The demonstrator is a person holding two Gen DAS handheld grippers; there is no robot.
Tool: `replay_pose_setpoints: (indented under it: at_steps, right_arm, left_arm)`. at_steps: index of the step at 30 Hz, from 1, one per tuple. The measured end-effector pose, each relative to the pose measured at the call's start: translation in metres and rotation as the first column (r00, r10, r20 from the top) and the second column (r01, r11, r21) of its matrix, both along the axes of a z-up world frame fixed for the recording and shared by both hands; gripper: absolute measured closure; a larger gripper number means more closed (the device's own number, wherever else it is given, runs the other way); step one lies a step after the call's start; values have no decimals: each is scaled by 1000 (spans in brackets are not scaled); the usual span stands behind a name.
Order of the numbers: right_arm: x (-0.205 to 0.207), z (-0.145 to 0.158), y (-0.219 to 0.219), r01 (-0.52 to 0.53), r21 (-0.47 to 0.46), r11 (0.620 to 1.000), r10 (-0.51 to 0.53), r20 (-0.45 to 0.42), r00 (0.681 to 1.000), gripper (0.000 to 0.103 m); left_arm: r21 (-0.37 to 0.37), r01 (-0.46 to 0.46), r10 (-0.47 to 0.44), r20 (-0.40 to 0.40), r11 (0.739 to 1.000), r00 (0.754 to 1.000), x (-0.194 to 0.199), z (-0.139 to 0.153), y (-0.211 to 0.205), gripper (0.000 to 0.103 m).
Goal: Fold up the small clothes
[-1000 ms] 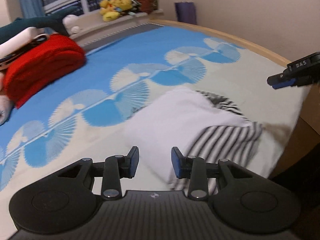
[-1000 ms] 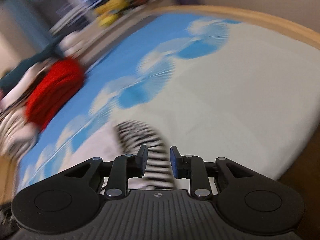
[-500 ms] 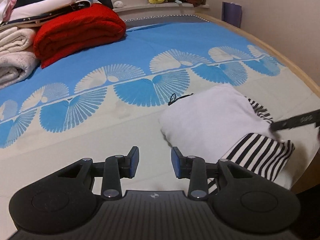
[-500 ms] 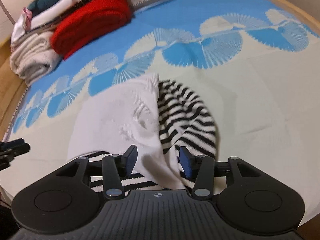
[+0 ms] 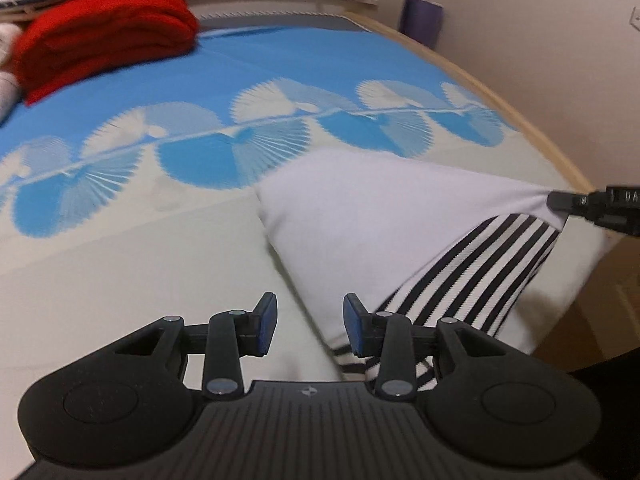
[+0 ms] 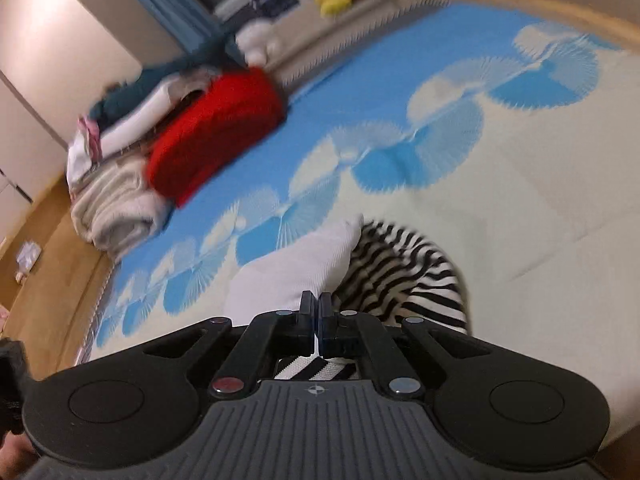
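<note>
The left claw (image 5: 310, 326) is held pointing steeply downward, its two blue-padded fingers (image 5: 267, 323) standing apart with an open gap between them; nothing is pressed between the pads. The right claw (image 6: 319, 312) is also angled downward, and its jaws have just been closing: the pads are brought together on a thin edge of white fabric. In the left wrist view, the tip of the right claw (image 5: 560, 201) is seen at the right edge, pinched on that fabric's corner.
</note>
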State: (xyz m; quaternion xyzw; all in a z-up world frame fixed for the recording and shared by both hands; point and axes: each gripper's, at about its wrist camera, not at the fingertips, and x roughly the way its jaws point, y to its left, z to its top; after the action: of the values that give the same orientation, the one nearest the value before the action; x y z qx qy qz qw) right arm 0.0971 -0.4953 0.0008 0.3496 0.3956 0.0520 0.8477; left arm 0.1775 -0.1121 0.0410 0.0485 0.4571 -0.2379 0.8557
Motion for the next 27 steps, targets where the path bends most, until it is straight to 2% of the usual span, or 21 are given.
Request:
replay_pose_setpoints:
  at_steps: [4, 8, 10, 11, 13, 16, 19, 21, 22, 24, 25, 27]
  right_arm:
    - [-17, -9, -14, -24, 11, 1000, 25, -55, 998, 103]
    - [-13, -33, -2, -103, -40, 994, 94, -186, 978, 103]
    - [-7, -44, 6, -139, -69, 988, 116, -263, 958, 103]
    - [-5, -51, 11, -150, -80, 985, 120, -299, 947, 103]
    - [1, -62, 18, -192, -100, 976, 144, -361, 921, 103]
    - [5, -74, 29, -263, -176, 949, 171, -414, 894, 103]
    - [8, -74, 26, -240, -196, 951, 142, -412, 900, 103]
    - [9, -70, 31, -265, -235, 935, 154, -404, 902, 103]
    - [10, -67, 34, -279, -244, 929, 169, -392, 904, 101]
    - [8, -54, 35, -249, -299, 921, 143, -335, 931, 98]
    - [7, -45, 34, -214, -329, 920, 117, -291, 950, 93]
    - [1, -25, 27, -134, -350, 927, 79, -166, 983, 87]
  left_arm:
    - [-30, 40, -41, -39, 999, 998, -3, -11, -24, 59]
    - [-30, 92, -93, -68, 995, 993, -8, -24, -48, 57]
    - [45, 135, -129, -110, 990, 985, -11, -42, -63, 56]
    - [116, 162, -145, -140, 980, 979, -13, -56, -70, 54]
    - [233, 195, -158, -170, 953, 973, -16, -76, -78, 41]
    - [262, 235, -193, -177, 936, 965, -19, -81, -81, 38]
    - [277, 265, -193, -261, 924, 946, -20, -91, -76, 38]
    - [302, 294, -215, -266, 907, 940, -23, -92, -77, 37]
    - [294, 289, -214, -260, 911, 941, -20, -87, -75, 37]
    - [199, 231, -184, -227, 953, 956, -9, -67, -62, 36]
    - [146, 183, -150, -209, 972, 966, -1, -58, -52, 34]
    - [66, 81, -68, -179, 995, 981, 18, -46, -33, 29]
